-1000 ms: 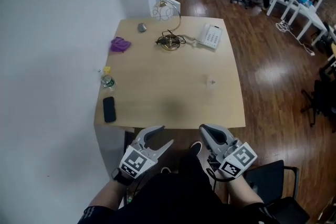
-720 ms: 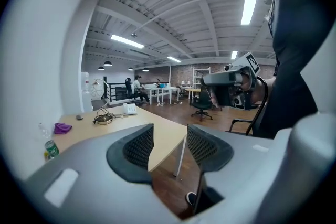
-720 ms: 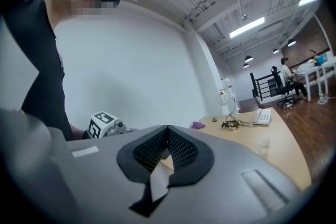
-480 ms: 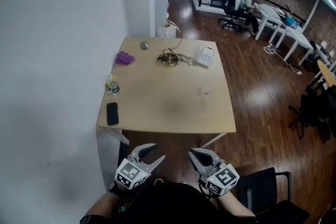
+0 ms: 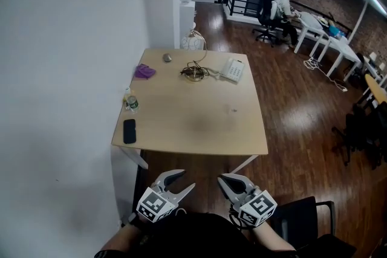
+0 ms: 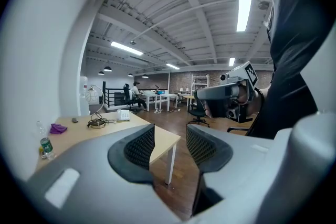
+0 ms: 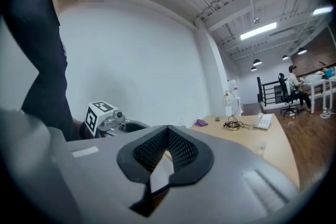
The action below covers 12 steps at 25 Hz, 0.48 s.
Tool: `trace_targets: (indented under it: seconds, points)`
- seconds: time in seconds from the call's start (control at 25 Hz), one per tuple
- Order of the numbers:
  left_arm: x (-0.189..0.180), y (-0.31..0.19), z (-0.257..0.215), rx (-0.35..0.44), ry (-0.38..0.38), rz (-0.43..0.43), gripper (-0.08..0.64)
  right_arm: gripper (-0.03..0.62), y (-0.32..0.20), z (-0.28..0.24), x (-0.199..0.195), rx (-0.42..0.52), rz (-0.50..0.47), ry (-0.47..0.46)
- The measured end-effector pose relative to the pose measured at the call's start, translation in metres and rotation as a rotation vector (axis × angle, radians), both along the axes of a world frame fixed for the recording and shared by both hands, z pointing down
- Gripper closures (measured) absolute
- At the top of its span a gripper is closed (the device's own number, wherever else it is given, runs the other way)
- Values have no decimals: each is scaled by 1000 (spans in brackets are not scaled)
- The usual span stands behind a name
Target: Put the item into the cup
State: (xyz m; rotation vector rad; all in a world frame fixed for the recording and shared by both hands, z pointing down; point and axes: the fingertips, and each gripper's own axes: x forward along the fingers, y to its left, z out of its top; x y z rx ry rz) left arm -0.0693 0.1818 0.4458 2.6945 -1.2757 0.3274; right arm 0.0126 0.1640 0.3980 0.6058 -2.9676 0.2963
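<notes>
Left hand-held gripper (image 5: 186, 180): released, empty. Right hand-held gripper (image 5: 222, 181): clenched, empty. Both near of the worktop (image 5: 199, 124); I judge a hurried reach could topple the light cup (image 5: 233, 109).

Open table (image 5: 193, 124) middle beside cup (image 5: 233, 109); bottle (image 5: 131, 104), mobile phone (image 5: 129, 130) along left edge; telephone (image 5: 232, 69) far.

Clear cup (image 5: 233, 109) — small, upright, table (image 5: 181, 130) right of centre.
</notes>
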Motion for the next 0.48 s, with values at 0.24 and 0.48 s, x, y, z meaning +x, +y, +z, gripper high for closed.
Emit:
trace_targets:
  seconds: [0.24,0.48]
  points:
    - [8,3,-6,28,-14,11,379,584,6,-3,6,12,-7,2]
    - [10,10,-9,31,-25,9,382,584,10,-10,8,31,-9,5]
